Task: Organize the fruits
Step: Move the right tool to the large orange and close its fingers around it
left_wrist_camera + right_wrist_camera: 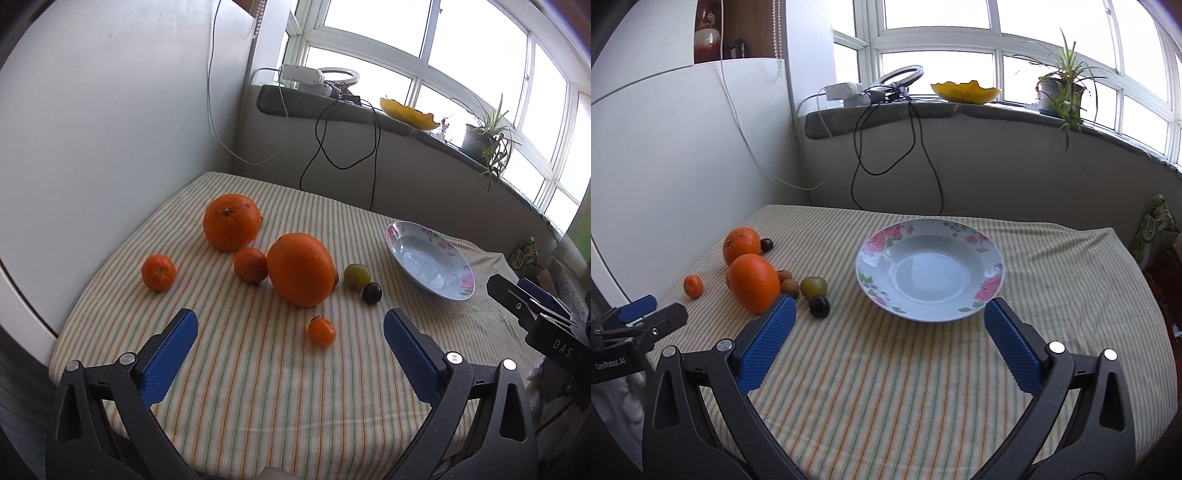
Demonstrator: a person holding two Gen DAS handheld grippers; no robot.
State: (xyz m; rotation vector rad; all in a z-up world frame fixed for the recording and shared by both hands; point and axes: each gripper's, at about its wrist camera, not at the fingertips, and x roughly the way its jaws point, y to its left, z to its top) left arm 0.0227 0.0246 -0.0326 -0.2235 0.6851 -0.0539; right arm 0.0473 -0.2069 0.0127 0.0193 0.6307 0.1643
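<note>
Two big oranges (pixel 231 221) (pixel 300 269) lie on the striped cloth (pixel 258 387), with two mandarins (pixel 159 272) (pixel 250 265), a tiny orange fruit (pixel 322 332), a green plum (pixel 357 274) and a dark plum (pixel 371 292). The floral plate (pixel 929 269) stands empty to their right. My left gripper (pixel 290 326) is open, just short of the tiny fruit. My right gripper (pixel 889 315) is open in front of the plate. The near orange (pixel 754 282), green plum (pixel 813 286) and dark plum (pixel 819 306) also show in the right wrist view.
A white wall (pixel 110 129) bounds the table on the left. A windowsill (pixel 960 110) behind holds a yellow bowl (pixel 966 91), a potted plant (pixel 1060 92) and a power strip with cables hanging down (pixel 857 162). The right gripper shows at the left view's right edge (pixel 535 314).
</note>
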